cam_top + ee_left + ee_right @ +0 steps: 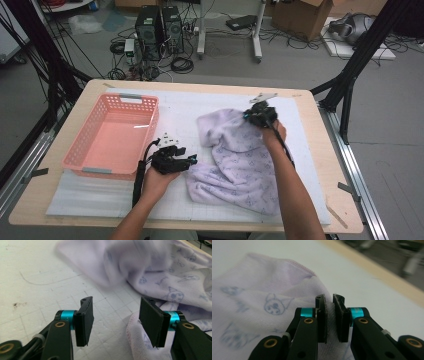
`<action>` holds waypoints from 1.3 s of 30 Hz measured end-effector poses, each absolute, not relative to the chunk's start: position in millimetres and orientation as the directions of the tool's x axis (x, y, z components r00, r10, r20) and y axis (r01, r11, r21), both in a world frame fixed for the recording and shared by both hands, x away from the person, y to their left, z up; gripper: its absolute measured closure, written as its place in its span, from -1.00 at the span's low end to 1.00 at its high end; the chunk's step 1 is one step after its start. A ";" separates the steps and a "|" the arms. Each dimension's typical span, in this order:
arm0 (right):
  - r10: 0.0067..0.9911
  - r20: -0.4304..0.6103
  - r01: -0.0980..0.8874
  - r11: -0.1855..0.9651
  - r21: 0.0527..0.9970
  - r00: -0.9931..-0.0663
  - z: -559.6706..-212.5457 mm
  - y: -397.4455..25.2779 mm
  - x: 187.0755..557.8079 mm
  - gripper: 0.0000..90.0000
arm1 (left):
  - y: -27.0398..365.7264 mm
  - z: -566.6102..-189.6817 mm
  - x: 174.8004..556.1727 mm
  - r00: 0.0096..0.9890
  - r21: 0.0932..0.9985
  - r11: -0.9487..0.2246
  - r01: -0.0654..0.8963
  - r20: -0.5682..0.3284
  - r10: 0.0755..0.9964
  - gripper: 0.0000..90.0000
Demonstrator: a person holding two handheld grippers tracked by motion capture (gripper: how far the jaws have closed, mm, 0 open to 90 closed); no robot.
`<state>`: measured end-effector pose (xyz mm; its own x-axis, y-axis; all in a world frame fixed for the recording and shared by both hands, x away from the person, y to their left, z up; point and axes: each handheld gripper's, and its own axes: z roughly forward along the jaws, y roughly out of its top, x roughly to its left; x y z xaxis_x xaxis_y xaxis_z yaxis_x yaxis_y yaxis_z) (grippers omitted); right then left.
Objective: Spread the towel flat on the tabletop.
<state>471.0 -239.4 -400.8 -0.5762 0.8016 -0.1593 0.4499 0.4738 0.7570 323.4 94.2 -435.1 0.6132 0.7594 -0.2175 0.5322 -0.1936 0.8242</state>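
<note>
Cloth: one soft, fuzzy towel (240,160), pale purple with little blue cartoon faces printed on it. It lies crumpled on the white mat, on the right half of the table, with its far edge lifted.
Cloth edge: a thin stitched hem runs along the border, seen in the right gripper view (294,263).
Right gripper (260,116): its two black flat jaws are squeezed together on the far edge of the towel. The cloth sits pinched between them in the right gripper view (330,317).
Left gripper (192,160): its two jaws stand wide apart with nothing between them. It is at the near left corner of the towel; in the left gripper view (115,320) one jaw is beside a folded bit of cloth.
Gripper parts: hard black arms, shiny blue rings and small gold round bolts.
Basket: one pink plastic basket (112,137), box shaped, with many small holes in its walls. It stands left of the towel, well apart from it.
Mat: one white foam sheet (180,112), bumpy, with thin square lines.
Table: one light wood top (320,150) with round corners.
Hands: two, one on each gripper.
</note>
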 end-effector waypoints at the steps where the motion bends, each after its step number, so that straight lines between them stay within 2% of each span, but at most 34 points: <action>1: 0.845 -0.178 0.465 0.439 0.769 -0.504 -395.7 -251.9 472.0 0.83 | 93.4 -434.8 323.6 0.614 0.825 -0.193 0.531 -0.218 0.758 -0.02; 3: 0.915 -0.166 0.484 0.341 0.806 -0.368 -387.5 -277.5 471.4 0.82 | 91.3 -434.1 324.4 0.619 0.827 -0.193 0.529 -0.220 0.754 -0.03; 5: 0.949 -0.114 0.506 0.255 0.824 -0.294 -383.4 -297.1 469.6 0.78 | 88.3 -433.9 325.5 0.628 0.828 -0.198 0.525 -0.219 0.747 -0.03; 6: 0.952 -0.071 0.524 0.225 0.821 -0.297 -383.2 -303.5 469.0 0.71 | 86.0 -433.9 326.5 0.631 0.828 -0.200 0.524 -0.219 0.744 -0.03; 9: 0.949 -0.045 0.534 0.214 0.818 -0.311 -382.8 -310.9 461.2 0.39 | 78.2 -433.9 329.5 0.644 0.831 -0.206 0.517 -0.218 0.733 -0.04; 11: 0.949 -0.024 0.525 0.194 0.829 -0.313 -380.0 -314.6 452.8 0.29 | 71.4 -433.4 332.5 0.656 0.833 -0.214 0.510 -0.215 0.723 -0.03; 20: 0.923 -0.003 0.498 0.211 0.841 -0.385 -367.2 -337.8 393.8 0.20 | 33.0 -438.0 353.5 0.730 0.797 -0.352 0.491 -0.156 0.665 0.31; 24: 0.900 0.043 0.493 0.197 0.848 -0.434 -376.3 -348.6 354.3 0.20 | 21.0 -443.6 362.6 0.724 0.765 -0.420 0.489 -0.087 0.684 0.61; 29: 0.895 0.060 0.481 0.181 0.858 -0.442 -388.0 -365.9 310.2 0.21 | 11.1 -446.2 365.6 0.731 0.770 -0.382 0.511 -0.156 0.664 0.47; 31: 0.898 0.066 0.491 0.175 0.853 -0.435 -393.6 -371.6 299.0 0.21 | -0.8 -446.7 361.4 0.765 0.776 -0.387 0.498 -0.184 0.617 0.39; 39: 0.901 0.119 0.535 0.137 0.834 -0.417 -412.0 -377.4 285.4 0.18 | -41.8 -446.7 352.8 0.813 0.762 -0.428 0.486 -0.213 0.542 0.21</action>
